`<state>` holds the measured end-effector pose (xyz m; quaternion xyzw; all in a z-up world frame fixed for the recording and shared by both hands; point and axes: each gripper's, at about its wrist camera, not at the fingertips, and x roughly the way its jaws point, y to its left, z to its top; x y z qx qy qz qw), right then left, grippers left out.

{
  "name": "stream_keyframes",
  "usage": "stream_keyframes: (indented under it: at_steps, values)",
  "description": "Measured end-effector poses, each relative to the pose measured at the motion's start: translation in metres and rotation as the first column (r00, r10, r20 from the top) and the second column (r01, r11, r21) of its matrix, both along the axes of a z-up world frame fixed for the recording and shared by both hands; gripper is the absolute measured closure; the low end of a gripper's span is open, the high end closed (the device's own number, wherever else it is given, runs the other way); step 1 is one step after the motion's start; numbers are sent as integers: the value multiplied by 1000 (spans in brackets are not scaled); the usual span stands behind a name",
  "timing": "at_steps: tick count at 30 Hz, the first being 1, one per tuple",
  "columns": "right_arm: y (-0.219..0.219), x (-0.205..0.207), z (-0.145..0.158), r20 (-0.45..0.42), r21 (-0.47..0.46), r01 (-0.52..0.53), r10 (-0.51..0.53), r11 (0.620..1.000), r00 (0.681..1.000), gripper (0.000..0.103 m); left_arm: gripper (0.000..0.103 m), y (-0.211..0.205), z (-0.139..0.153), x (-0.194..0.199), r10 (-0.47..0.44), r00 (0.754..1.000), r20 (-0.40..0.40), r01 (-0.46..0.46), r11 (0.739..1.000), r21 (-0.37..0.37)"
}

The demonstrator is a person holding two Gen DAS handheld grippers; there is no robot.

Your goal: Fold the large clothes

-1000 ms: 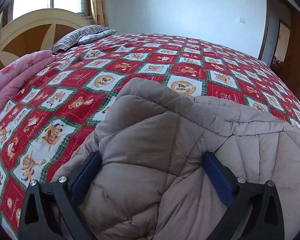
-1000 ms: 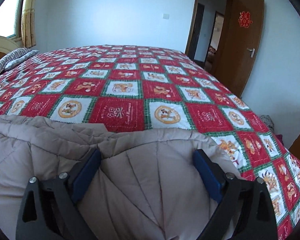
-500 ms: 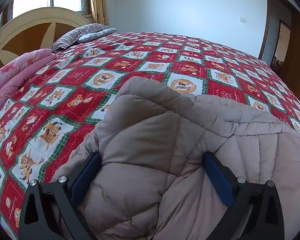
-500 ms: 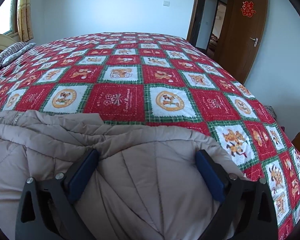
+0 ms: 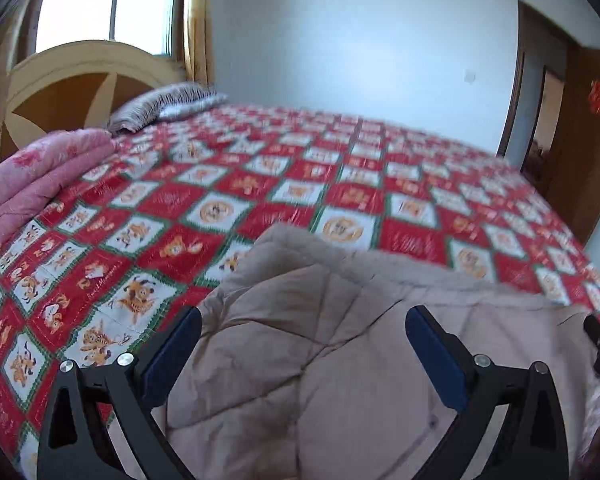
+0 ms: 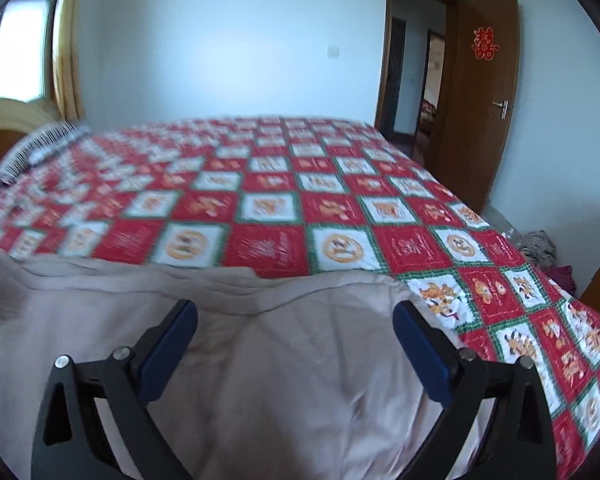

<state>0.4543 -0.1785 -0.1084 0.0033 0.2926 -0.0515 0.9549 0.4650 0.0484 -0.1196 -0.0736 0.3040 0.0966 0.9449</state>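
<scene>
Lying rumpled on the bedspread (image 5: 236, 196), beige quilted coat (image 5: 320, 360) under both gaping claws.

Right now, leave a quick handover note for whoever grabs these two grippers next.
Left gripper: open, fingers spread over the beige quilted coat, gripping nothing.
Right gripper: also open over the same coat, nearer its right edge.
The coat lies bunched on the near part of the red patterned bedspread. Its far edge shows a layer doubled over, so a fold seems begun, but how far is hard to tell.
A folded pink quilt and a striped pillow sit by the headboard, apart from the coat.
Left to do: grip the coat again and finish folding. Both views are blurred.
</scene>
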Motion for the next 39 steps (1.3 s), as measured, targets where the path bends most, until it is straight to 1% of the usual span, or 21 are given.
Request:
stream_keyframes:
  at_steps: [1, 3, 4, 6, 7, 8, 9, 11, 12, 15, 20, 29, 39]
  values:
    - [6, -7, 0, 12, 14, -16, 16, 1000, 1000, 1, 1, -6, -2, -1, -5, 1000, -6, 5, 1000, 2]
    - [25, -16, -8, 11, 22, -55, 55, 998, 998, 1, 1, -23, -15, 6, -35, 997, -64, 37, 999, 25]
    - [38, -17, -16, -7, 2, -86, 86, 996, 996, 1, 1, -30, -21, 10, -41, 995, -89, 46, 997, 54]
    - [54, -14, -29, -44, -52, -127, 125, 991, 991, 2, 1, -44, -34, 15, -34, 993, -113, 50, 988, 148]
    - [56, -12, -35, -58, -60, -128, 124, 990, 991, 2, 1, -47, -40, 16, -34, 992, -118, 53, 985, 167]
    - [56, -9, -42, -78, -57, -127, 123, 990, 989, 1, 1, -45, -45, 19, -38, 991, -126, 57, 986, 155]
    - [53, -5, -46, -96, -44, -124, 119, 991, 988, 1, 1, -39, -50, 23, -42, 990, -137, 57, 992, 110]
    - [48, 0, -52, -115, -16, -114, 112, 993, 987, 0, 1, -29, -55, 25, -40, 990, -138, 46, 998, 42]
    - [48, 2, -54, -122, -19, -115, 112, 993, 986, 0, 1, -28, -57, 26, -39, 989, -140, 45, 998, 34]
    - [52, 5, -59, -142, -52, -115, 106, 992, 984, 0, 1, -37, -60, 27, -29, 989, -143, 40, 996, 79]
    - [56, 8, -65, -171, -74, -115, 101, 991, 980, 0, 1, -40, -63, 27, -18, 990, -139, 32, 995, 95]
    - [59, 11, -70, -196, -92, -118, 98, 989, 976, 0, 1, -40, -64, 28, -18, 989, -145, 32, 995, 97]
    - [60, 13, -70, -204, -102, -119, 97, 988, 974, 0, 1, -39, -65, 28, -18, 989, -148, 33, 994, 100]
